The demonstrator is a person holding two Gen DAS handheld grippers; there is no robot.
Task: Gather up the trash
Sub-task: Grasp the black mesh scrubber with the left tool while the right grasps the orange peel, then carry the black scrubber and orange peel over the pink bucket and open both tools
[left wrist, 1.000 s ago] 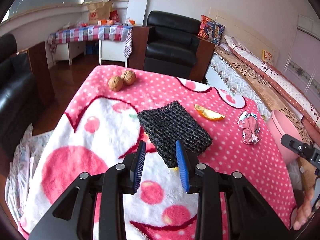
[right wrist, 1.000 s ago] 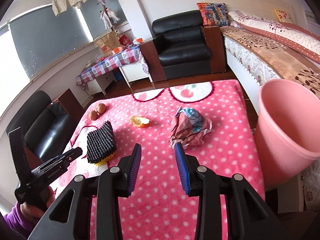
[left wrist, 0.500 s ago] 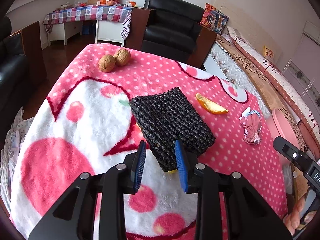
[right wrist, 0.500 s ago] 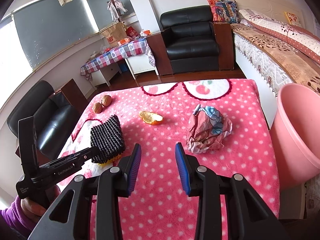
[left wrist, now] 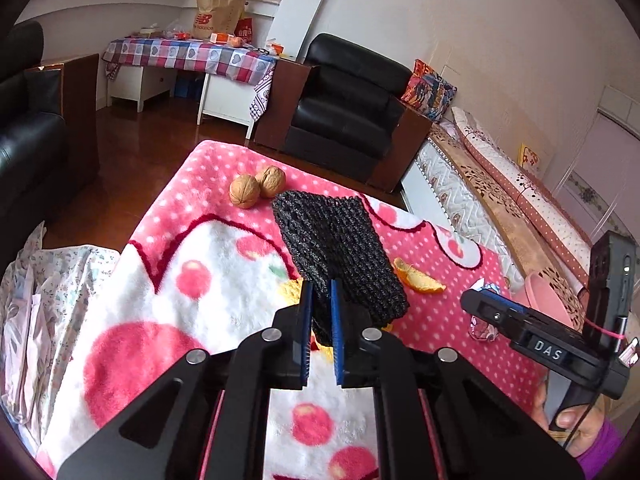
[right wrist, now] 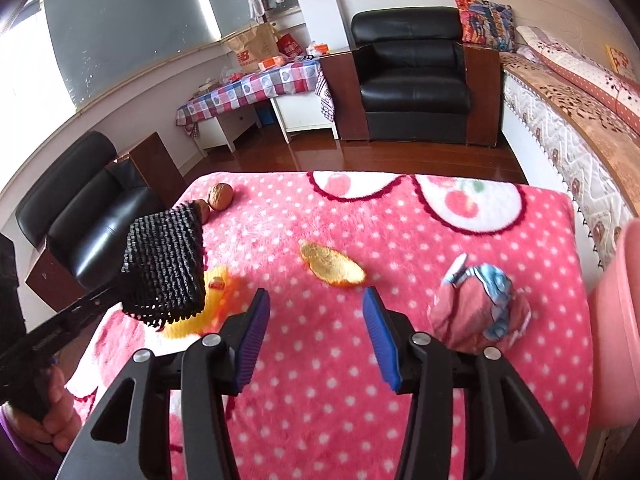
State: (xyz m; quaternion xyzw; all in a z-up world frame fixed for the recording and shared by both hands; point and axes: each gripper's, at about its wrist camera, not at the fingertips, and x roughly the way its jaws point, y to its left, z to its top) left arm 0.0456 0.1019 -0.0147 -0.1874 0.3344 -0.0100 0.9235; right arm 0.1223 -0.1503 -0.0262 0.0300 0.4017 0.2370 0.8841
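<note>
The left wrist camera sits just behind the left gripper (left wrist: 320, 308), close above the near left part of the blanket (left wrist: 160, 280), facing across it toward the armchair (left wrist: 348, 104). The right wrist camera rides behind the right gripper (right wrist: 316, 320), looking the same way from the right. Both views share the walnuts (left wrist: 258, 187), mesh (left wrist: 340, 248), peel (right wrist: 332, 266), armchair and checked table (right wrist: 256, 88).

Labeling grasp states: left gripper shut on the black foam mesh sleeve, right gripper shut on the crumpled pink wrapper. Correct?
Half right. The left gripper is shut on the black foam mesh sleeve, but the right gripper is open and holds nothing; the right wrist view shows the crumpled pink wrapper lying on the pink dotted blanket beside it.
</note>
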